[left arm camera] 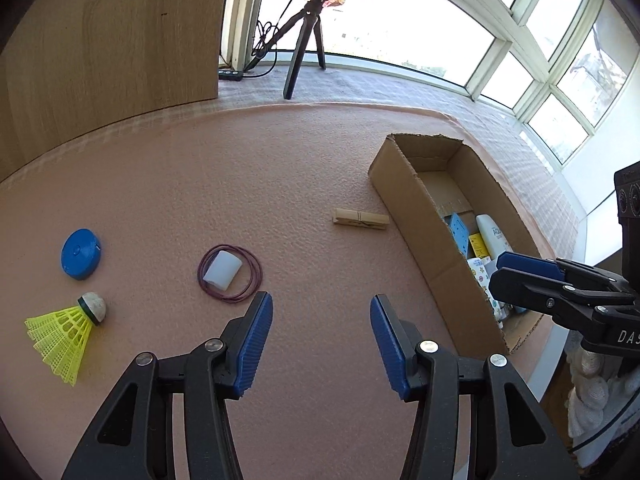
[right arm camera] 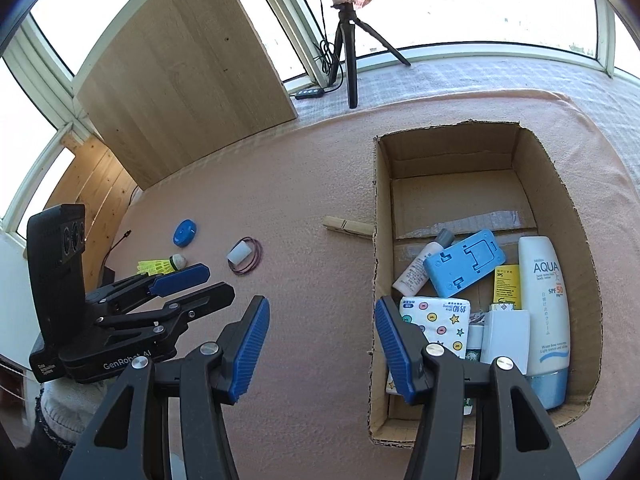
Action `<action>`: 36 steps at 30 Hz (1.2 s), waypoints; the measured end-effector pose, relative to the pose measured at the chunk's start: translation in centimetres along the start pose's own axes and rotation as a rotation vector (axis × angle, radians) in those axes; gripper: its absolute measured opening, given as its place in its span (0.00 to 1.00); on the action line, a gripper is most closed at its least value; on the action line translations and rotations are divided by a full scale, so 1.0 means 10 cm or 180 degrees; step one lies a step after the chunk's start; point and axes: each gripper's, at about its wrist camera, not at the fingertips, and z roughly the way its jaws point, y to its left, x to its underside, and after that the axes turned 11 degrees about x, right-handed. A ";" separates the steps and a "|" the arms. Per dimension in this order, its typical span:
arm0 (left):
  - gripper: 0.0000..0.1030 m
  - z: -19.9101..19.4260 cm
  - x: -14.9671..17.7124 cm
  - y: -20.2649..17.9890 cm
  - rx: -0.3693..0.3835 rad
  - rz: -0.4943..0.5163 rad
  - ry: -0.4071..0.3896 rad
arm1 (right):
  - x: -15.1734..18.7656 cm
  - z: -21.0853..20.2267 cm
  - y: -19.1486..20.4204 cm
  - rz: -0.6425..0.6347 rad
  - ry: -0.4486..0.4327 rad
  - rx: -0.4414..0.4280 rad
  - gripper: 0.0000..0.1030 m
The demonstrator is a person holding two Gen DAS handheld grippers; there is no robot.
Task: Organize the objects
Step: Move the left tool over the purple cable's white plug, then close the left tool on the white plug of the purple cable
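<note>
Beside the cardboard box (left arm camera: 404,196) on the pink mat (left arm camera: 240,184) lies a light, stiff wooden clothespin (left arm camera: 361,219), best pinched across its flat sides, both left gripper (left arm camera: 321,322) and right gripper (right arm camera: 322,320) wide and empty.

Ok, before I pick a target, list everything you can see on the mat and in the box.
clothespin: 1, wooden, on the mat beside the box's left wall
rubber band: 1 thin loop, maroon, mid-mat
small cap: 1, white, lying within the rubber band
tape measure: 1, blue, round, left side of the mat
shuttlecock: 1, yellow skirt, white tip, near the tape measure
cardboard box: 1, brown, open, right side of the mat
sunscreen tube: 1, white and blue, in the box
blue case: 1, in the box
tissue pack: 1, patterned, in the box
small bottle: 1, white, grey cap, in the box
tripod: 1, black, behind the mat
left gripper: open, empty
right gripper: open, empty
</note>
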 end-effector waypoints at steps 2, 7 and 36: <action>0.50 -0.01 0.00 0.12 -0.0073 -0.0019 0.0015 | 0.01 0.03 0.06 -0.0001 0.0016 -0.0020 0.50; 0.37 0.04 -0.04 0.32 -0.0154 -0.0068 0.0081 | 0.04 0.09 0.19 -0.0016 0.0057 -0.0054 0.50; 0.23 0.61 -0.27 0.59 -0.0397 0.0096 0.0398 | -0.04 0.27 0.42 -0.0018 0.0168 -0.0077 0.50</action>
